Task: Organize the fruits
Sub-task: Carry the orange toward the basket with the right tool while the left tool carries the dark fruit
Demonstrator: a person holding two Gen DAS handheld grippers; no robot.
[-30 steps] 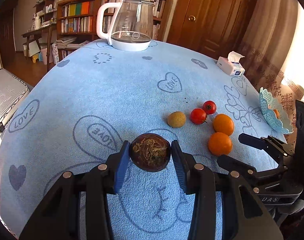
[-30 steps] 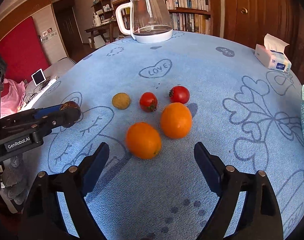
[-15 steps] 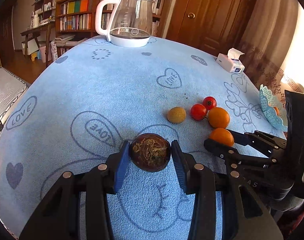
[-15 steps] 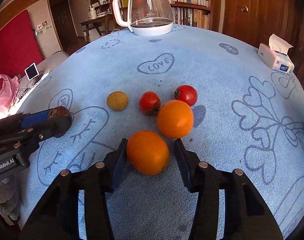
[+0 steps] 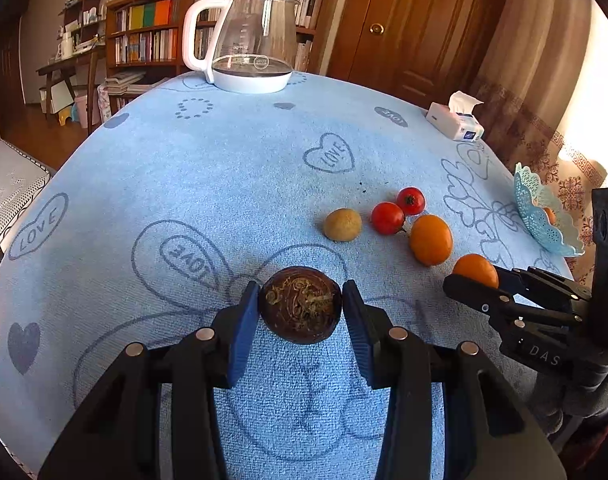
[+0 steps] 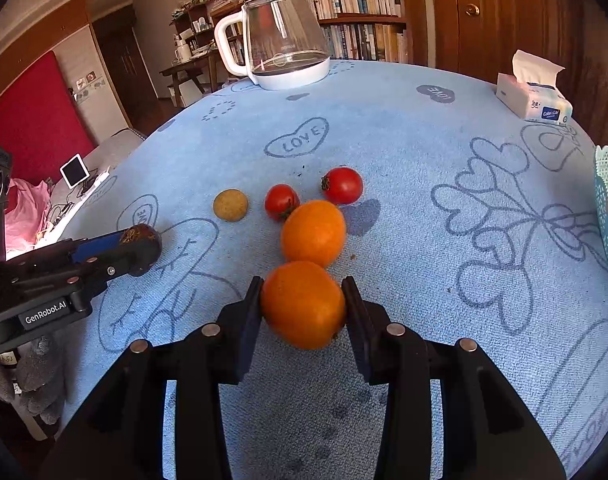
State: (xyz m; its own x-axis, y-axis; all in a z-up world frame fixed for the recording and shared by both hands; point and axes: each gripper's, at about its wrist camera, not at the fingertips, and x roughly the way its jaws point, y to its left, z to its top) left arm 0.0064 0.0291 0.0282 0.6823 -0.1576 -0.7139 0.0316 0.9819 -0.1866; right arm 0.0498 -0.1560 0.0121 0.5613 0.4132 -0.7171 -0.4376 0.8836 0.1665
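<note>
My left gripper (image 5: 300, 294) is shut on a dark brown round fruit (image 5: 299, 316), held just above the blue tablecloth. My right gripper (image 6: 302, 286) is shut on the nearer orange (image 6: 302, 308), both pads pressing its sides. A second orange (image 6: 314, 232) lies right behind it. Past that sit two red tomatoes (image 6: 281, 201) (image 6: 342, 185), with a small tan fruit (image 6: 230, 205) to their left. In the left wrist view the right gripper (image 5: 470, 280) appears at the right with the orange (image 5: 476, 270) in it. The left gripper (image 6: 143, 240) shows at the left edge of the right wrist view.
A teal lace-edged basket (image 5: 536, 208) with something orange inside stands at the table's right edge. At the far side of the table (image 5: 183, 168) stands a glass kettle (image 5: 255, 40); a tissue pack (image 5: 456, 122) lies at the back right. Bookshelves and a wooden door stand behind.
My right gripper moved forward around the nearer orange and closed on it. The left gripper kept still, holding the dark fruit.
</note>
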